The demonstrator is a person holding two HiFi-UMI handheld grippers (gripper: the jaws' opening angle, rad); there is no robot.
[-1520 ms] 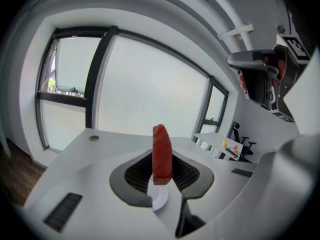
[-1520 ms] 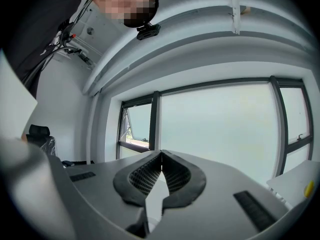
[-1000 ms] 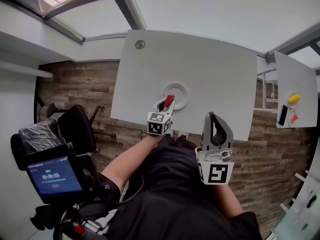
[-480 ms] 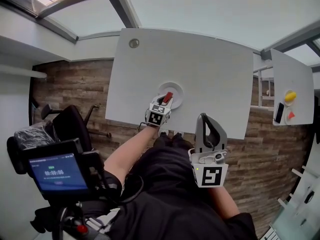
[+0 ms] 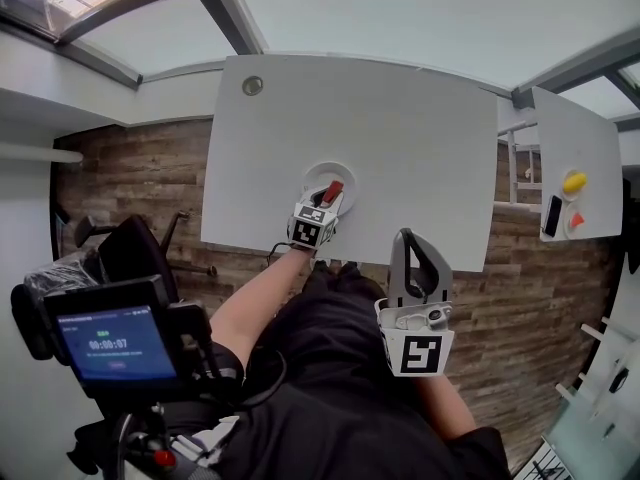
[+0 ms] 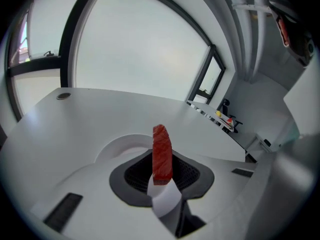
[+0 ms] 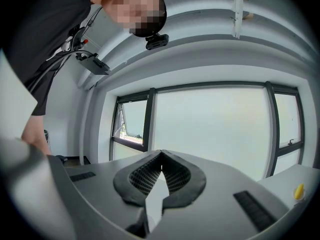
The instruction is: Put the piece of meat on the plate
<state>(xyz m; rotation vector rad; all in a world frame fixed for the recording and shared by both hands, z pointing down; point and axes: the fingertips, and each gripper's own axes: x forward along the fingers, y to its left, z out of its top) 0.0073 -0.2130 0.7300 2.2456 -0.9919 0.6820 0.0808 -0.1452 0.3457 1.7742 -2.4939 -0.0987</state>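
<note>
A red slab of meat [image 6: 161,154] stands on edge between the jaws of my left gripper [image 6: 162,160], which is shut on it. In the head view the left gripper [image 5: 325,200] holds the meat [image 5: 332,191] just over the white plate [image 5: 345,175] near the table's front edge. The plate's rim [image 6: 122,143] curves just behind the jaws in the left gripper view. My right gripper [image 5: 414,251] is held off the table in front of the body, pointing level, jaws shut on nothing [image 7: 160,170].
The white table [image 5: 400,138] has a round cable grommet [image 5: 252,85] at its far left corner. A second table at right carries a yellow object [image 5: 573,181], a red one [image 5: 576,221] and a phone [image 5: 549,215]. A black office chair [image 5: 130,253] stands at left.
My left gripper has sunk with the meat toward the plate. The right gripper has hardly moved.
</note>
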